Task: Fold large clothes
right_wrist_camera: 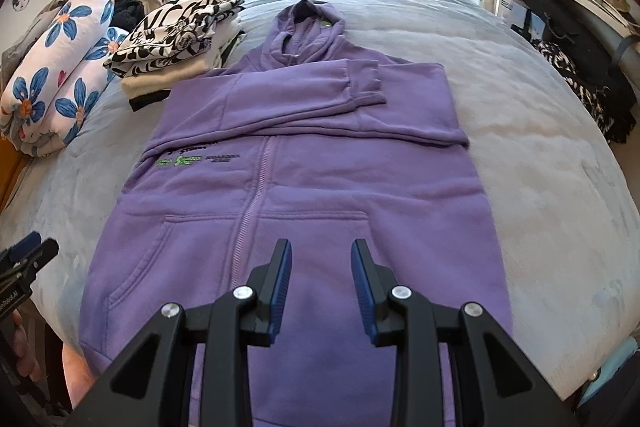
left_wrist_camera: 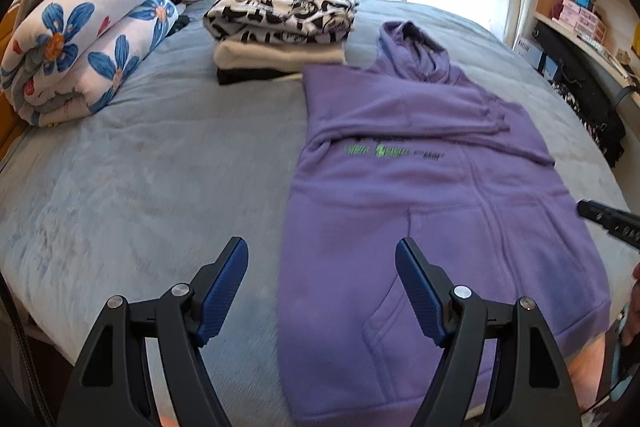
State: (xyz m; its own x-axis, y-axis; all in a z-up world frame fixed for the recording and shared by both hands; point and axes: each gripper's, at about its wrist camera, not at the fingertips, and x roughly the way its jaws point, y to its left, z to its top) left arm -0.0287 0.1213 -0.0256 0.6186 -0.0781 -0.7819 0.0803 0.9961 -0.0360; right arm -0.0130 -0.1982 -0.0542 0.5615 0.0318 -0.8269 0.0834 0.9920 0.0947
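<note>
The left tool [left_wrist_camera: 322, 291] hangs released over the hoodie's [right_wrist_camera: 304, 187] near-left edge; the right tool [right_wrist_camera: 321, 283] hovers, jaws apart, above its hem. The hoodie lies flat on the bed [right_wrist_camera: 540, 155], both sleeves crossed over the chest. A clean fold likely means pinching both hem corners together and lifting evenly toward the hood. Its long axis runs near to far, hood pointing far, toward the window.

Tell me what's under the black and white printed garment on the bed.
Under the black and white printed garment lies a folded cream garment, then a black one. Anything lower or between them is covered.
</note>
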